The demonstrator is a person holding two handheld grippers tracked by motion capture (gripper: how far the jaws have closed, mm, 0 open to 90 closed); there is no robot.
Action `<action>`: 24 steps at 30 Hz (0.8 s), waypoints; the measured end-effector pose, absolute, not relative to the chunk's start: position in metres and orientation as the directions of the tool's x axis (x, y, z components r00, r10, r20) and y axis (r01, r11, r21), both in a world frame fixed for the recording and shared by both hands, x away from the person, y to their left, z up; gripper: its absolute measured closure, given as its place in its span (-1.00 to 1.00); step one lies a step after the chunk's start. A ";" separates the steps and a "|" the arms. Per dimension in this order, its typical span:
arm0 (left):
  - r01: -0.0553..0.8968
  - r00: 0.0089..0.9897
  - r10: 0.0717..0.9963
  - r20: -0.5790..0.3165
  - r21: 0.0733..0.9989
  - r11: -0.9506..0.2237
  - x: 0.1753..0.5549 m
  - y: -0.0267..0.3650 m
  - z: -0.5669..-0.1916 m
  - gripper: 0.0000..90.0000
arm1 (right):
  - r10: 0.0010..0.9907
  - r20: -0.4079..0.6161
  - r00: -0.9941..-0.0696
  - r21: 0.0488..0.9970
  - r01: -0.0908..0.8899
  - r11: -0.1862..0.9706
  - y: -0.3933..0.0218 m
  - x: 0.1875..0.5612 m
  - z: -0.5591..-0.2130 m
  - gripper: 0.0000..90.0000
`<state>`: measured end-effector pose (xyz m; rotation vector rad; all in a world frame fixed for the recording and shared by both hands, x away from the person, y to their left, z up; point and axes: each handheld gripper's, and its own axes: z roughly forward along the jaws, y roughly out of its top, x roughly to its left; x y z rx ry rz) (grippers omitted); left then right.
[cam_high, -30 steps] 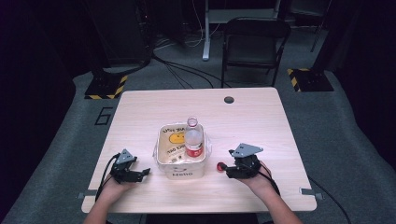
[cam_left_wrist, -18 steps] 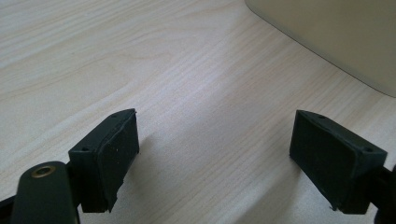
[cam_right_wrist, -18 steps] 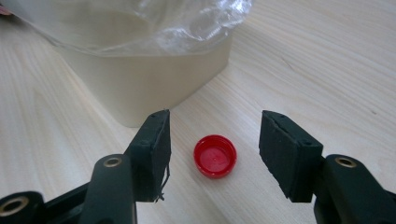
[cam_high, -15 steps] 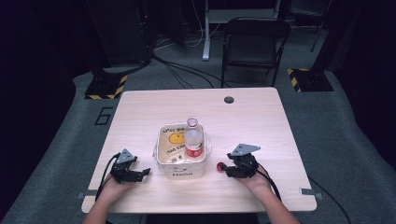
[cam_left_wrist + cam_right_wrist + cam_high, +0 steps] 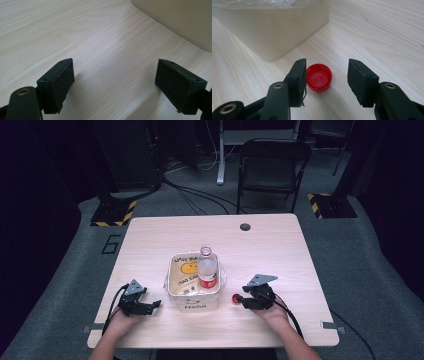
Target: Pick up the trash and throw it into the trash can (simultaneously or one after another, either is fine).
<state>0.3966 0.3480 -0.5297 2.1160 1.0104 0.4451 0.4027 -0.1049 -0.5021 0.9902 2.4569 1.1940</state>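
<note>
A red bottle cap (image 5: 319, 80) lies upside down on the wooden table (image 5: 280, 250), just right of a cream bin (image 5: 192, 306). My right gripper (image 5: 327, 67) is low over the table, and its jaws have just been closing with the cap between them. One pad sits at the cap's edge while the other stands clear, so nothing is gripped. In the high view this right gripper (image 5: 243, 298) points left at the cap (image 5: 236, 297). An uncapped plastic bottle (image 5: 207, 270) with a red label stands in the bin. My left gripper (image 5: 115, 72) rests open on bare wood.
The cream bin (image 5: 269, 32) is lined with clear plastic and stands close ahead of the right gripper; its corner (image 5: 180, 20) lies ahead of the left one. A cable hole (image 5: 245, 226) marks the table's far side. A chair (image 5: 272, 165) stands beyond the table.
The right gripper has sunk and shifted a little left toward the red cap. The left gripper, the bin and the bottle have not moved.
</note>
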 end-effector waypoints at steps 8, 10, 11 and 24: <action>0.520 0.632 0.775 -0.003 0.744 -0.421 0.397 0.348 -0.530 -0.65 | 0.629 0.058 -0.775 0.741 0.456 0.493 -0.092 0.402 -0.510 0.14; 0.519 0.632 0.775 -0.002 0.743 -0.421 0.397 0.348 -0.530 -0.65 | 0.627 0.057 -0.777 0.736 0.457 0.499 -0.091 0.402 -0.511 0.15; 0.519 0.632 0.775 -0.002 0.744 -0.421 0.397 0.348 -0.530 -0.65 | 0.628 0.056 -0.776 0.734 0.458 0.501 -0.091 0.402 -0.512 0.15; 0.521 0.633 0.774 -0.003 0.741 -0.424 0.397 0.348 -0.529 -0.65 | 0.634 0.049 -0.771 0.721 0.467 0.512 -0.089 0.404 -0.514 0.27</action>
